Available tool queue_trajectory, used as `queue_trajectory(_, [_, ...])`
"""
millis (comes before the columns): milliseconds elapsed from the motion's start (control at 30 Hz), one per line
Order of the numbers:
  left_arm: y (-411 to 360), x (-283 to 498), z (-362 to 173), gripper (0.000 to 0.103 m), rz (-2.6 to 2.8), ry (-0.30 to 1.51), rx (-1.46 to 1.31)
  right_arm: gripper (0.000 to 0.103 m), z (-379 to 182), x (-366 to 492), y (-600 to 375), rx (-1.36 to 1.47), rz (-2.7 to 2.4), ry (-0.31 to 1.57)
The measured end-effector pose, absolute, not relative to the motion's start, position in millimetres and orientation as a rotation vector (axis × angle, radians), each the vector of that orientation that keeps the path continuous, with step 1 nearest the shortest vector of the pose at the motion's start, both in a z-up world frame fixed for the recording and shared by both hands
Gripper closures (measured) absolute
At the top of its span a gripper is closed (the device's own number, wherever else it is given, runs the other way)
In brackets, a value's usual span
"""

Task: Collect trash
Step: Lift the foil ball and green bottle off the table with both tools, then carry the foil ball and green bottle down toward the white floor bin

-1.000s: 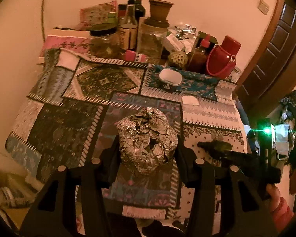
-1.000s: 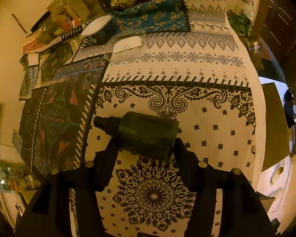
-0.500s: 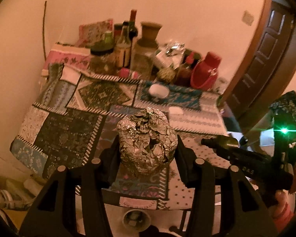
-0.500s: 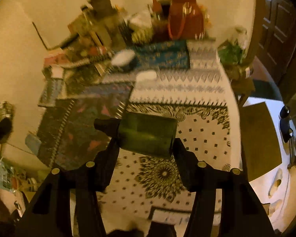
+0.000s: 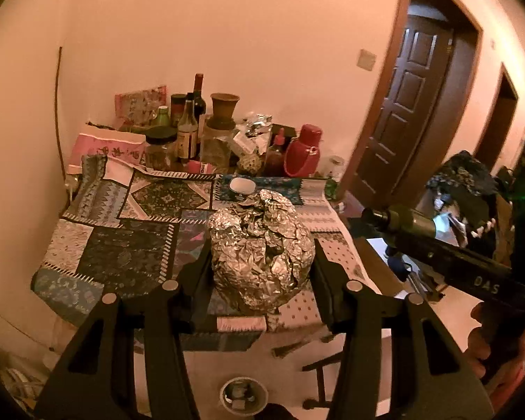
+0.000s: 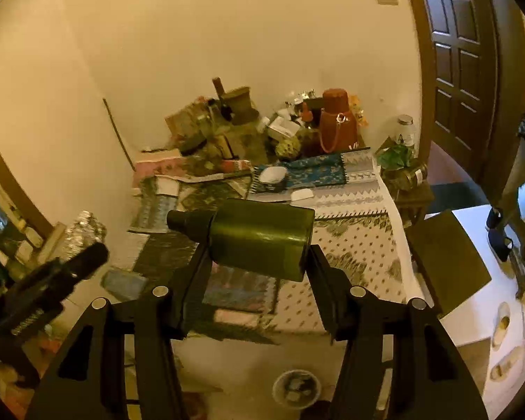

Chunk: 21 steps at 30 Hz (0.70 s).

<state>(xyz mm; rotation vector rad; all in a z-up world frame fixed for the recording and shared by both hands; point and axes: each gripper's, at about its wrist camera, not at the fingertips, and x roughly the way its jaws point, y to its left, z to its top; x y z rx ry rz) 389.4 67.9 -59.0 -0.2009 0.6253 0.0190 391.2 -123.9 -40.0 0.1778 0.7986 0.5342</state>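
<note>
A crumpled ball of silver foil (image 5: 260, 252) is clamped between the fingers of my left gripper (image 5: 260, 266), held in the air in front of the table's near edge. My right gripper (image 6: 257, 248) is shut on a dark green bottle (image 6: 259, 238) with a black cap, lying crosswise with the cap to the left. In the left wrist view that bottle (image 5: 407, 220) shows at the right, with a person's hand on the handle. In the right wrist view the foil (image 6: 84, 231) appears at the far left.
The table with a patchwork cloth (image 5: 122, 245) carries bottles, jars and a red flask (image 5: 302, 155) at its back, plus a small white dish (image 5: 242, 186). A small round bowl (image 6: 296, 388) with bits in it stands on the floor below. A dark door (image 5: 402, 122) is at the right.
Both grippers have risen and drawn back from the table, each keeping its load. The table now looks smaller and lower, and the floor bowl has come into view.
</note>
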Motion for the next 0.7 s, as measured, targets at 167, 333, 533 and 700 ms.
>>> queue_trajectory(167, [74, 325, -53, 0.054, -0.024, 0.600, -0.186, 0.051, -33, 335, -123, 0.194, 0.520, 0.766])
queue_trajectory(333, [77, 279, -55, 0.054, -0.057, 0.608, -0.161, 0.051, -34, 287, -122, 0.215, 0.493, 0.772])
queue_trajectory(533, [74, 245, -61, 0.054, -0.107, 0.642, -0.175, 0.051, -35, 254, -130, 0.199, 0.453, 0.814])
queue_trajectory(700, [65, 236, -75, 0.054, -0.126, 0.682, -0.179, 0.051, -44, 241, -139, 0.194, 0.429, 0.859])
